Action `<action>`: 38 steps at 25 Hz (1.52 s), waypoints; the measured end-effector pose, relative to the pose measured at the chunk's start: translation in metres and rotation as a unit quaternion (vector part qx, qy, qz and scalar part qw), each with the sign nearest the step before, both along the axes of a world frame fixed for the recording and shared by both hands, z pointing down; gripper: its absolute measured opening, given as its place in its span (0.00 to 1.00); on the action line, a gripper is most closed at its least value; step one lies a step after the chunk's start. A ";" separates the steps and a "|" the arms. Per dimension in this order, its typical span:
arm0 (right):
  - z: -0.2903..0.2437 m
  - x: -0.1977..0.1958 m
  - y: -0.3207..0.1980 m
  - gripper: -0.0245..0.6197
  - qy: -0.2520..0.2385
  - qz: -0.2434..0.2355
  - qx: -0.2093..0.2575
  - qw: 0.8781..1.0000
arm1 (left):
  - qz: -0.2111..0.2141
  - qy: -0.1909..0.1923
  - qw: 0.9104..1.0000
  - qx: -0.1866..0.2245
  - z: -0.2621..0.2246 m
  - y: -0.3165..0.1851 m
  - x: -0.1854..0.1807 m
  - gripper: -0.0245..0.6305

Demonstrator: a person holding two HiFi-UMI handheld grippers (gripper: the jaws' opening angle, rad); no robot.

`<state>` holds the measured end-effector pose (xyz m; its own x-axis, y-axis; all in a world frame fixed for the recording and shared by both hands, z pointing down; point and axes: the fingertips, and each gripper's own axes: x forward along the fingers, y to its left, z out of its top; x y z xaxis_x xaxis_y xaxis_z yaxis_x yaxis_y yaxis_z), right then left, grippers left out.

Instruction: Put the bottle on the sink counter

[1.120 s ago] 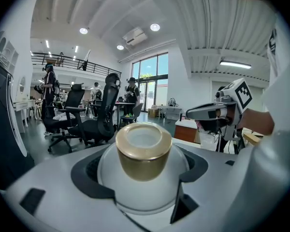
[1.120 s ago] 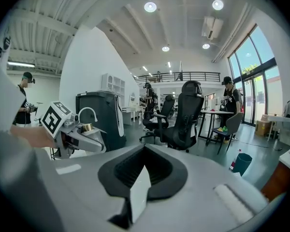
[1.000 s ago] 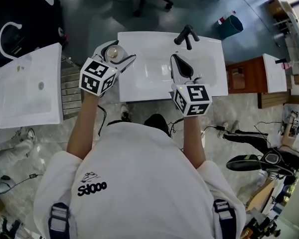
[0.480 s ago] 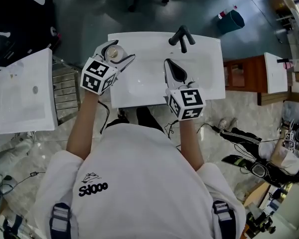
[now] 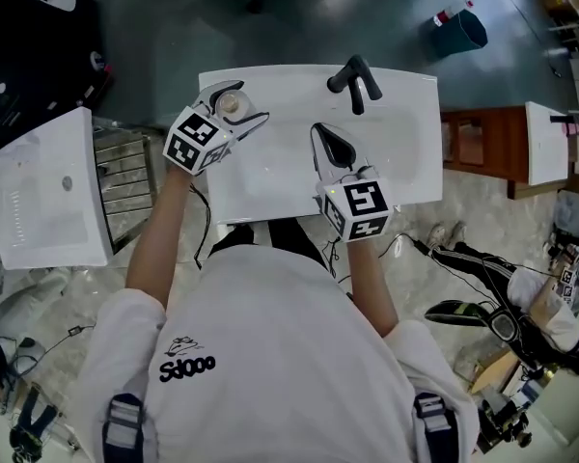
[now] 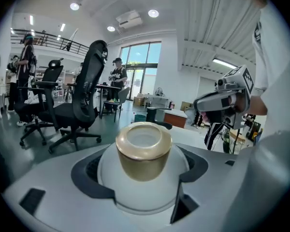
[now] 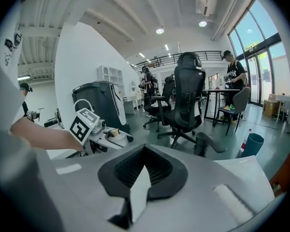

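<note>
A white bottle with a gold cap (image 5: 230, 104) is held in my left gripper (image 5: 234, 112), which is shut on its round body. It sits over the back left corner of the white sink counter (image 5: 405, 167); I cannot tell whether it touches. The left gripper view shows the bottle (image 6: 144, 151) close up between the jaws, cap upward. My right gripper (image 5: 328, 143) hovers over the basin, shut with nothing in it. In the right gripper view its jaws (image 7: 142, 175) meet at the tips, and the bottle (image 7: 111, 132) appears far left.
A black faucet (image 5: 352, 80) stands at the back of the sink. A second white basin (image 5: 39, 201) lies on the floor to the left, and a wooden cabinet (image 5: 473, 143) stands to the right. Office chairs (image 6: 82, 105) and a teal bin (image 5: 460, 29) lie beyond.
My left gripper has carried the bottle a little rightward, from the sink's left edge to over its back left corner. The right gripper stays shut over the basin.
</note>
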<state>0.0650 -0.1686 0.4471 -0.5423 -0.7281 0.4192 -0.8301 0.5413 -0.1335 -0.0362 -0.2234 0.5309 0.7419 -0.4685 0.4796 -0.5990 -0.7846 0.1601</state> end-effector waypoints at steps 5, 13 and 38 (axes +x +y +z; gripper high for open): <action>0.013 -0.003 -0.005 0.05 -0.003 -0.013 -0.010 1.000 | 0.063 0.001 0.998 0.022 0.017 -0.015 0.021 0.57; 0.031 -0.003 -0.014 0.05 -0.002 0.001 -0.036 0.999 | 0.111 -0.022 0.993 0.023 0.049 -0.034 0.047 0.57; 0.060 0.018 -0.030 0.05 0.011 0.041 -0.075 0.996 | 0.142 -0.090 0.986 0.006 0.104 -0.060 0.073 0.57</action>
<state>0.0830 -0.1986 0.5072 -0.4720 -0.6982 0.5382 -0.8748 0.4463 -0.1882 0.0363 -0.2832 0.6352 0.7475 -0.2599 0.6113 -0.3726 -0.9259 0.0619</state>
